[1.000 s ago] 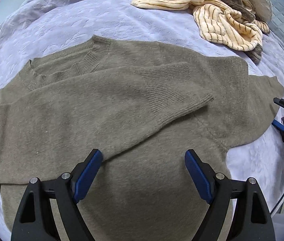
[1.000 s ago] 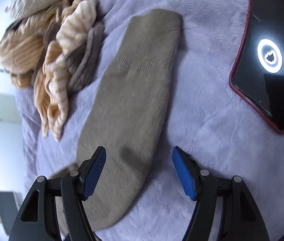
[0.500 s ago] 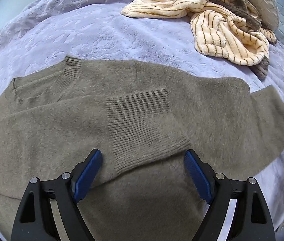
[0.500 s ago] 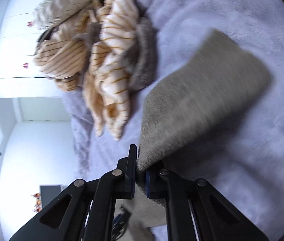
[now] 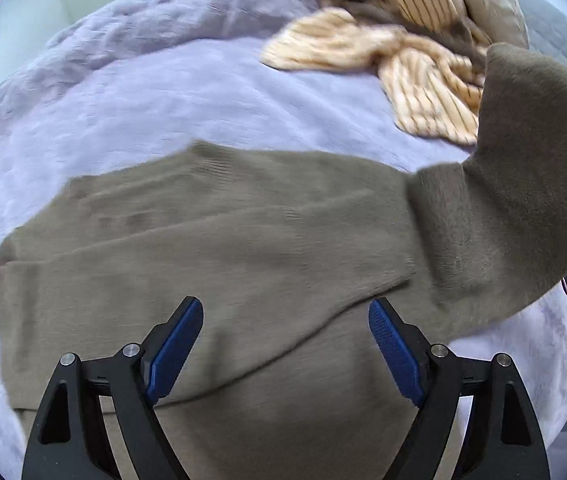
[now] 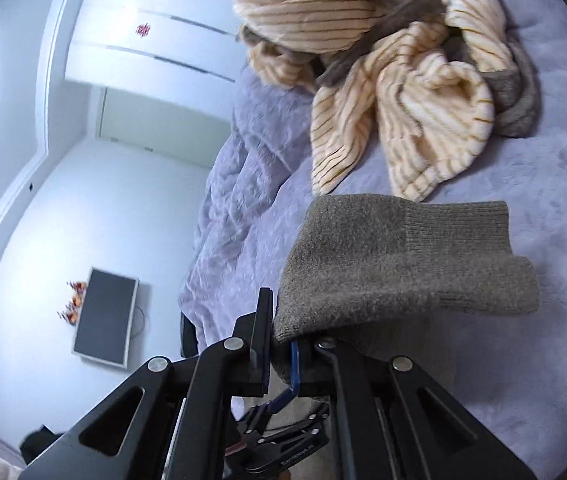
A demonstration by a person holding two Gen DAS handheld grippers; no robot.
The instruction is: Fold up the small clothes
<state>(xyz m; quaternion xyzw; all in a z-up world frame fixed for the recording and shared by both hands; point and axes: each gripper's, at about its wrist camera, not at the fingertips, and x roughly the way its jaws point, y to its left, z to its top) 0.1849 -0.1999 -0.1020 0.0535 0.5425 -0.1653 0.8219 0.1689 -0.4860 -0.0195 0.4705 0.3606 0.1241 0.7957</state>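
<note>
An olive-brown sweater (image 5: 211, 248) lies spread on the bed's lilac blanket (image 5: 143, 92), one sleeve folded across its body, and the left gripper (image 5: 285, 344) hovers above its lower part with jaws released wide and nothing between them. At the right side the other sleeve (image 6: 395, 264) is lifted off the blanket, its ribbed cuff drooping forward, pinched in the clenched jaws of the right gripper (image 6: 281, 348). A crumpled cream striped garment (image 6: 399, 92) lies on the blanket beyond the sweater.
</note>
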